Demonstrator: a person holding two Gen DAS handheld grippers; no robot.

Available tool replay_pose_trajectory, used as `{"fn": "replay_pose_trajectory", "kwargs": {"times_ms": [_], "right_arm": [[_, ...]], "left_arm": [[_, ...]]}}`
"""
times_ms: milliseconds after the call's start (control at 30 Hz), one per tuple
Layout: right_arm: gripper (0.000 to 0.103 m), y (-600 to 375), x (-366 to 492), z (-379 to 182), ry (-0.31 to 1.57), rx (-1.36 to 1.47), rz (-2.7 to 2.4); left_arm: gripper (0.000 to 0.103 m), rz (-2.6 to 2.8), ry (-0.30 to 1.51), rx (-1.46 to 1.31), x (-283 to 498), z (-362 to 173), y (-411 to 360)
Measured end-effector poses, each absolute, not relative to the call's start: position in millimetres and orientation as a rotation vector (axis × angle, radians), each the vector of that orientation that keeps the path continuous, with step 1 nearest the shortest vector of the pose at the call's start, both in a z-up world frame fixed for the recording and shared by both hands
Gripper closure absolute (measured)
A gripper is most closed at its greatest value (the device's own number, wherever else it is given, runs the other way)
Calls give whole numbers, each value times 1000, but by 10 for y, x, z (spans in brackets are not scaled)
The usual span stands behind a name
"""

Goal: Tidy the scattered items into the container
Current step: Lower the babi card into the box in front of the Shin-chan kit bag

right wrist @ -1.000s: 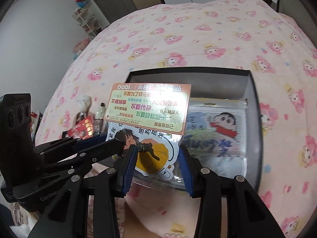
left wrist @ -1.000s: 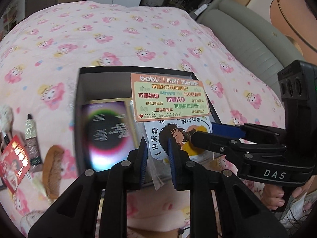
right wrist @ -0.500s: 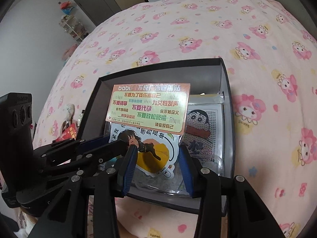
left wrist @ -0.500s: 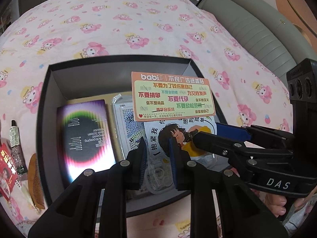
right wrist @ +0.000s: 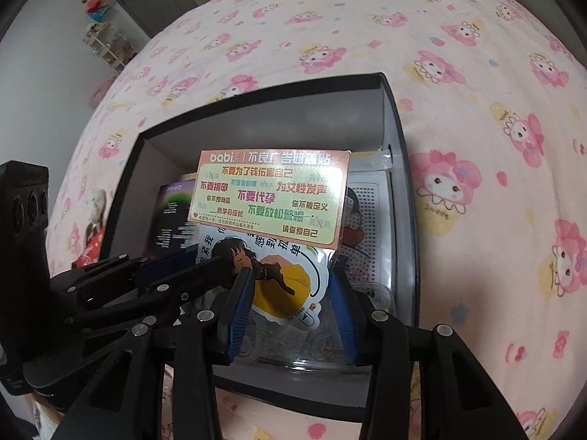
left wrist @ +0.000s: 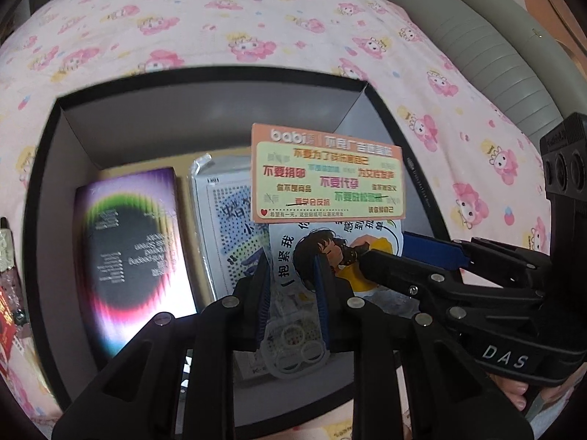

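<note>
A clear-bagged sticker pack (left wrist: pixel 326 183) with an orange "babi" header card and a cartoon girl sticker hangs over the open black box (left wrist: pixel 205 110). It also shows in the right wrist view (right wrist: pixel 271 198). My left gripper (left wrist: pixel 291 278) and my right gripper (right wrist: pixel 290 289) both have their blue pads against the pack's lower part, one from each side. The box (right wrist: pixel 256 124) holds a dark iridescent booklet (left wrist: pixel 128 249) and a bagged bead-art kit (left wrist: pixel 227 220).
The box sits on a pink cartoon-print bedspread (left wrist: pixel 256 18). A tube (left wrist: pixel 5 245) and a red packet (left wrist: pixel 7 326) lie left of the box. A grey padded headboard (left wrist: pixel 495 55) runs along the right. A small doll (right wrist: pixel 97 205) lies left of the box.
Both grippers have carried the sticker pack forward, from the box's near edge to well over its inside. The box now fills more of both views.
</note>
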State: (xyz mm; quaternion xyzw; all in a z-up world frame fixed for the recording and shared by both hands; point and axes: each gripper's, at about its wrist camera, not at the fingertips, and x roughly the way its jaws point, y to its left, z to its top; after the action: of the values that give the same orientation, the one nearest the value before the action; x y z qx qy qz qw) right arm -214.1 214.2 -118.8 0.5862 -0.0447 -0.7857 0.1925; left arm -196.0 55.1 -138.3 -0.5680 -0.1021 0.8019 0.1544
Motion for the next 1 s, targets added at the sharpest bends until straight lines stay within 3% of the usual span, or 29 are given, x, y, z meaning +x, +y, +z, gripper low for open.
{"fn": "replay_pose_trajectory", "kwargs": {"times_ms": [733, 1000], "right_arm": [[64, 1914, -2347, -1309, 107, 1697, -2310], [64, 1798, -2475, -1361, 196, 1688, -2347]], "left_arm": [[85, 2227, -397, -1796, -2238, -1706, 432], [87, 2249, -303, -1899, -2366, -1734, 446]]}}
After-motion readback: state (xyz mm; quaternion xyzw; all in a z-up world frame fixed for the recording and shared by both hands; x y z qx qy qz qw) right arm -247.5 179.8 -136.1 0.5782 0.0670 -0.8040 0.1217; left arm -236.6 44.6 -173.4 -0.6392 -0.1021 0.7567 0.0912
